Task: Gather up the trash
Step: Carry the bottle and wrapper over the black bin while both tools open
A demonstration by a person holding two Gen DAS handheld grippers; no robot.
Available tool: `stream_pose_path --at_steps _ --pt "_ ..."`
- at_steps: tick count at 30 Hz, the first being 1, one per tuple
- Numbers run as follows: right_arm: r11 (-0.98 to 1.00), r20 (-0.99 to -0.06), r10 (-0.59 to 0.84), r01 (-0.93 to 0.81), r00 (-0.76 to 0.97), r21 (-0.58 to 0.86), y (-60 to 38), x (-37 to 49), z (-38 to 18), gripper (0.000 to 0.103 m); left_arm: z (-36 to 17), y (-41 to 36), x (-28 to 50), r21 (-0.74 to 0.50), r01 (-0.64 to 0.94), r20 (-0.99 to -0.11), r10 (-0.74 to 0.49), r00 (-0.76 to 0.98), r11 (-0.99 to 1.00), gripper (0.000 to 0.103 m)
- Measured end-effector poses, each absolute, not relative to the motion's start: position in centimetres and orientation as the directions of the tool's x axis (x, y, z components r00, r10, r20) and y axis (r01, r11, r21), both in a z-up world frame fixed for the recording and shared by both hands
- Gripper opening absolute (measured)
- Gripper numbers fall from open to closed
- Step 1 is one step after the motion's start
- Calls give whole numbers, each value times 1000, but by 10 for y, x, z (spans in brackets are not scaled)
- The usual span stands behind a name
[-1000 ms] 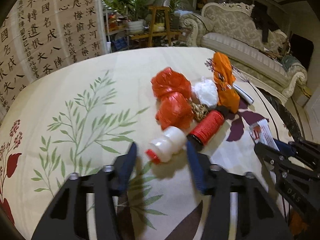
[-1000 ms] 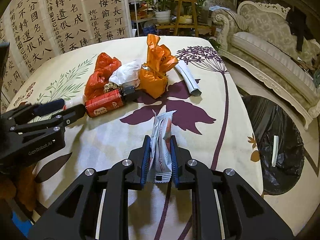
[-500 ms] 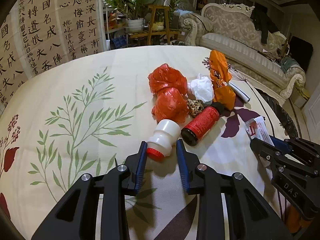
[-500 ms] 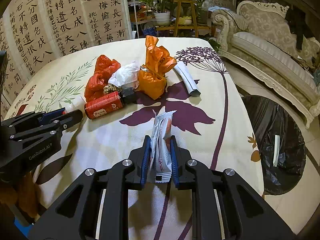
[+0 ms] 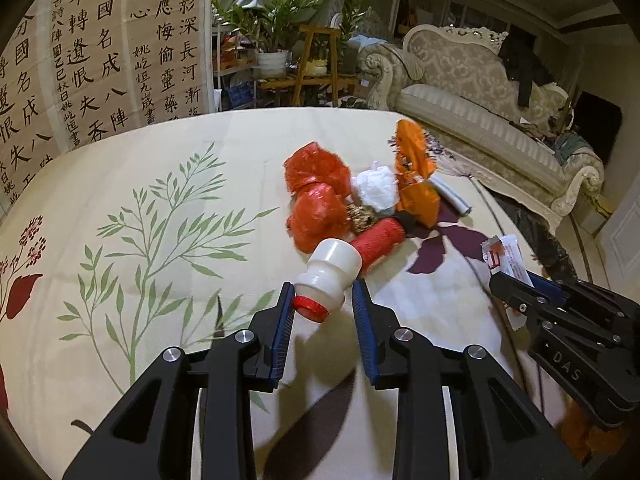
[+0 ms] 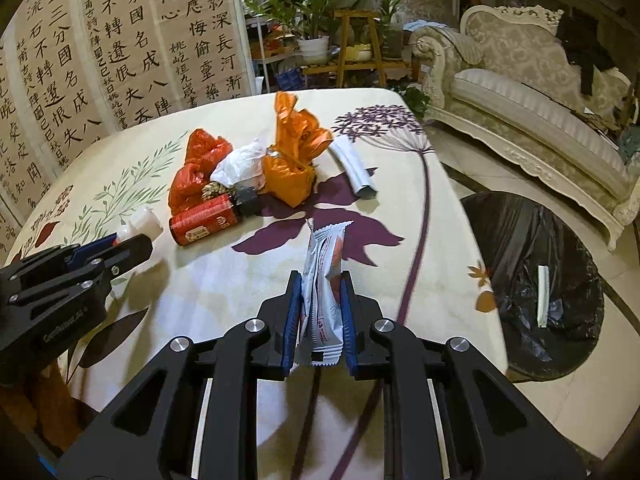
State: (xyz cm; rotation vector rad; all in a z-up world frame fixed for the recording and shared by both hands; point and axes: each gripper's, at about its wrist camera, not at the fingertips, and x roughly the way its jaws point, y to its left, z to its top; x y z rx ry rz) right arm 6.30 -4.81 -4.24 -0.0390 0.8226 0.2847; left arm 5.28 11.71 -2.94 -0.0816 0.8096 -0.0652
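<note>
Left claw (image 5: 323,300) clamped on the white bottle (image 5: 326,278), red cap inward. Just ahead: ribbed red can (image 5: 378,242), crinkled red bags (image 5: 318,196). Right claw (image 6: 320,292) pinches a glossy wrapper (image 6: 324,280) above the table (image 6: 404,280); black-lined bin (image 6: 532,284) to its right.

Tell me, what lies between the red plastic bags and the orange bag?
A crumpled white plastic bag lies between the red plastic bags and the orange bag; both views show it.

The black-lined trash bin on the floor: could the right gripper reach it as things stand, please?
Probably yes: the right gripper, shut on a white snack wrapper, has only open floor between the table edge and the black-lined trash bin.
</note>
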Motion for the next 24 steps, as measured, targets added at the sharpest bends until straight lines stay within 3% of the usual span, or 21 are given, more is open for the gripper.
stream_pose_path --at_steps 10,24 --pt "984 -694 170 -164 699 76 -93 56 -28 18 -11 83 46 -114 70 -671 -129 730 991 30" --pt "998 -655 16 24 755 52 -188 74 -16 18 4 -18 75 -109 259 -627 -268 732 960 31"
